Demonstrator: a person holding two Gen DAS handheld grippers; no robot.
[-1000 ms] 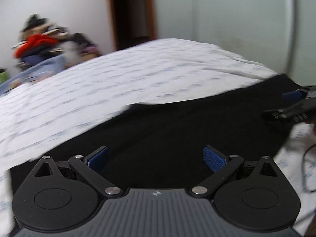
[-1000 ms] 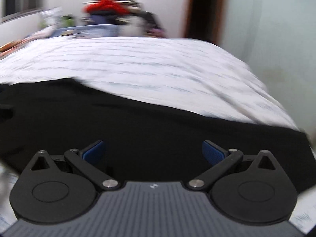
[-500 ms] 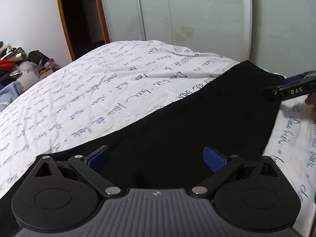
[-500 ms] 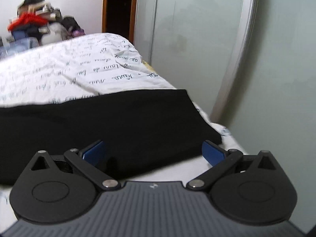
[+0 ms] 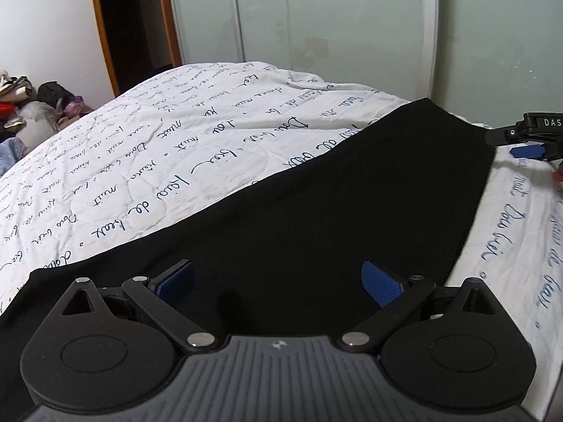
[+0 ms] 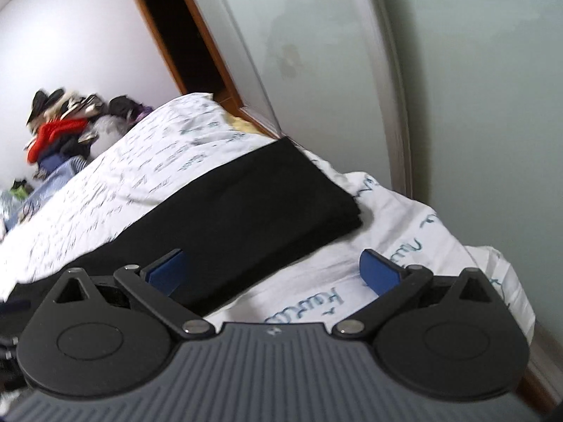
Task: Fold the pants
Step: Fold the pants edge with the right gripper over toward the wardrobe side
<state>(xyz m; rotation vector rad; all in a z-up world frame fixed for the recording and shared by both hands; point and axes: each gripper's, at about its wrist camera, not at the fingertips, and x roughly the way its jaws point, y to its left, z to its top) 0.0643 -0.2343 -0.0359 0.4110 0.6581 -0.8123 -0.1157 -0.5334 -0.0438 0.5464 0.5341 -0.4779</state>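
Observation:
Black pants (image 5: 334, 211) lie flat as a long band across a white bedspread with blue handwriting (image 5: 169, 161). My left gripper (image 5: 278, 281) hovers open just above one end of the pants, its blue pads spread wide with nothing between them. In the right wrist view the other end of the pants (image 6: 253, 197) stops near the bed's corner. My right gripper (image 6: 271, 272) is open there, tilted, its left pad over the black cloth and its right pad over the bedspread (image 6: 404, 232). The right gripper (image 5: 527, 140) also shows at the far right of the left wrist view.
Frosted sliding doors (image 5: 316, 21) stand right behind the bed, close to its edge (image 6: 499, 270). A dark doorway with a wooden frame (image 5: 133, 28) opens at the back left. A pile of clothes (image 6: 63, 126) sits beyond the bed's far side.
Both grippers swung towards the sliding doors and along the pants. The right one has reached the pants' end at the bed corner and tilted. Both stayed open.

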